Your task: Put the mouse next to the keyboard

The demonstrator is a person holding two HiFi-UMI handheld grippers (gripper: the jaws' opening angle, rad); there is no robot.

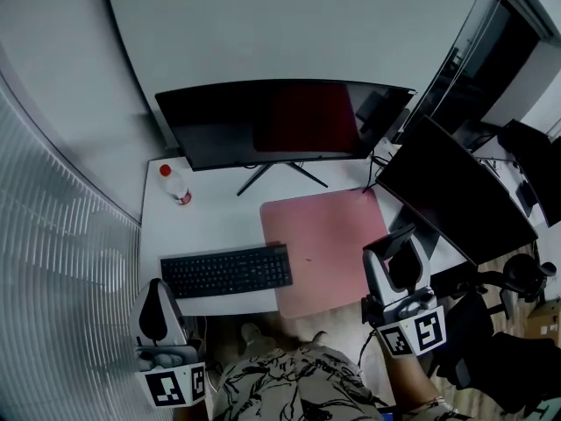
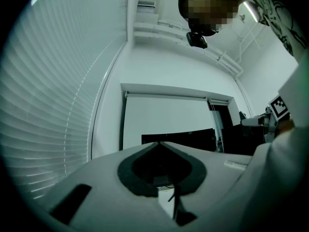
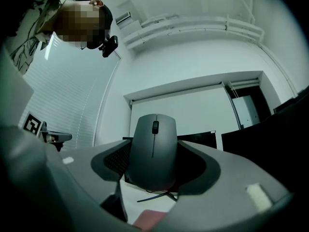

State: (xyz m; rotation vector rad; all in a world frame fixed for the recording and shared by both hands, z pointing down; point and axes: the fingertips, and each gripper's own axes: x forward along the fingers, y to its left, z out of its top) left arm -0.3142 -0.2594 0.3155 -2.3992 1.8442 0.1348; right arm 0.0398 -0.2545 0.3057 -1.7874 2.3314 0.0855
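White tabletop (image 1: 210, 226) fills the middle of the head view. A wide dark monitor (image 1: 280, 121) stands at 12 o'clock, a red-capped bottle (image 1: 176, 185) at 10 o'clock, and a black keyboard (image 1: 226, 271) lies along the near edge at 7 o'clock. At the keyboard's 3 o'clock, meeting its right end, lies a bare pink mat (image 1: 329, 244), which looks like the natural landing place. The left tool (image 1: 156, 312) hangs off the near edge at 7 o'clock, low and clear of the work, probably because it has no part in this step. The right tool (image 1: 401, 268) hovers at 4 o'clock, near the mat's near right corner.

Left gripper view: the left tool (image 2: 159, 145) has its jaws brought together at the tips with nothing between them. The monitor shows beyond.

Right gripper view: the right tool (image 3: 154, 144) is clamped on the grey mouse (image 3: 153, 153), its jaws pressing the two flanks and the wheel end pointing away toward the monitor. Held by its sides like this, I judge, the mouse has its underside free to go down flat on the mat beside the keyboard.
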